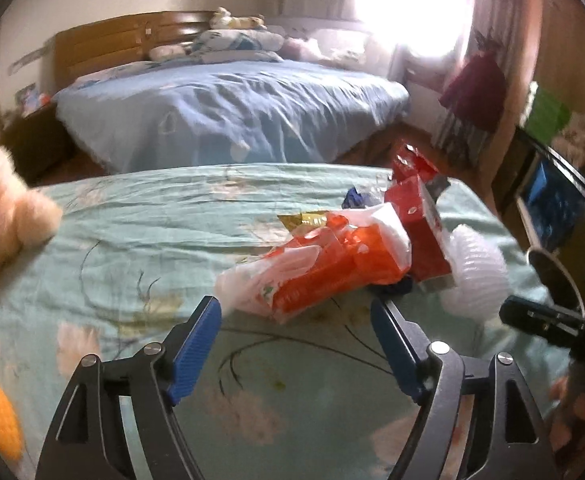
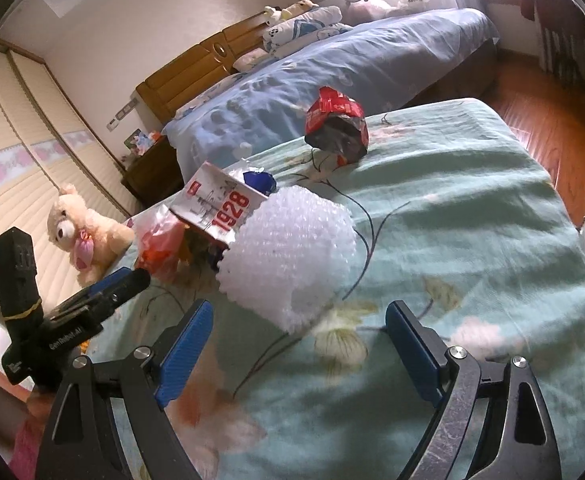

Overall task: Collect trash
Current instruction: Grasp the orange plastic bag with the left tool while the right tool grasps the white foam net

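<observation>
Two grippers hang over the pale green flowered bed cover (image 2: 472,208), both tipped down. The left gripper (image 1: 296,312) is wide open with nothing in it, just short of the crinkly orange and white plastic bag (image 1: 324,264). That bag looks light, soft and slippery; pinch a bunched edge. The right gripper (image 2: 298,322) is wide open and empty too, close to the white bubble wrap roll (image 2: 288,252), which looks squashy and light.

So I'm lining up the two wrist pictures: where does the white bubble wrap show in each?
Left wrist: bubble wrap at right of middle, right of the red carton.
Right wrist: bubble wrap centre, just beyond the open claw.
Shared landmark: the cream teddy bear at left on the green floral sheet.
</observation>
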`<state>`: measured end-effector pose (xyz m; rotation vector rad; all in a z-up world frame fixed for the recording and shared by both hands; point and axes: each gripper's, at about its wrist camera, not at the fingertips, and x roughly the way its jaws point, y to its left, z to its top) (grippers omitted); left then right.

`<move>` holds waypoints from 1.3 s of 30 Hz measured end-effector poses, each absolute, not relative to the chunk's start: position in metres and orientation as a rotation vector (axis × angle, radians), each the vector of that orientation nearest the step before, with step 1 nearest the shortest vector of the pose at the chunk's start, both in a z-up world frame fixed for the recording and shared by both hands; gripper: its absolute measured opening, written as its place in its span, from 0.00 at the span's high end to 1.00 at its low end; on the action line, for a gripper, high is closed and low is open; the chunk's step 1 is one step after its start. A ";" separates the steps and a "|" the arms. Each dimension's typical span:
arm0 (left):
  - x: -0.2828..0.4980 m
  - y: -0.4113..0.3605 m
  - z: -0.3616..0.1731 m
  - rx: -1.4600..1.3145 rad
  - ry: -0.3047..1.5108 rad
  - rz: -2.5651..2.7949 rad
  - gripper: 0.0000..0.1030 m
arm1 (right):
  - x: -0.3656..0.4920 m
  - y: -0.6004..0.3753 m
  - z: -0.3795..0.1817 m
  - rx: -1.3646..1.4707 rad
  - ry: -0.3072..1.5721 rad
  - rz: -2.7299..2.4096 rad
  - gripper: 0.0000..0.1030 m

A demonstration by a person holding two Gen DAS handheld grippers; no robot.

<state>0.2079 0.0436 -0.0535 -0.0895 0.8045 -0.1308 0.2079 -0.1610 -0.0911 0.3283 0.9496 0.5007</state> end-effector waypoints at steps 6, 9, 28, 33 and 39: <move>0.226 0.038 -0.065 -0.060 0.801 -0.146 0.28 | 0.215 -0.157 -0.093 0.342 0.946 0.482 0.16; 0.229 0.040 -0.068 -0.078 0.800 -0.166 0.54 | 0.215 -0.156 -0.094 0.337 0.950 0.497 0.49; 0.214 0.036 -0.053 -0.055 0.765 -0.140 0.39 | 0.197 -0.168 -0.083 0.358 0.927 0.513 0.41; 0.232 0.026 -0.058 0.001 0.773 -0.151 0.39 | 0.205 -0.170 -0.082 0.363 0.923 0.473 0.35; 0.248 0.016 -0.065 0.035 0.784 -0.206 0.73 | 0.221 -0.169 -0.092 0.413 0.947 0.472 0.40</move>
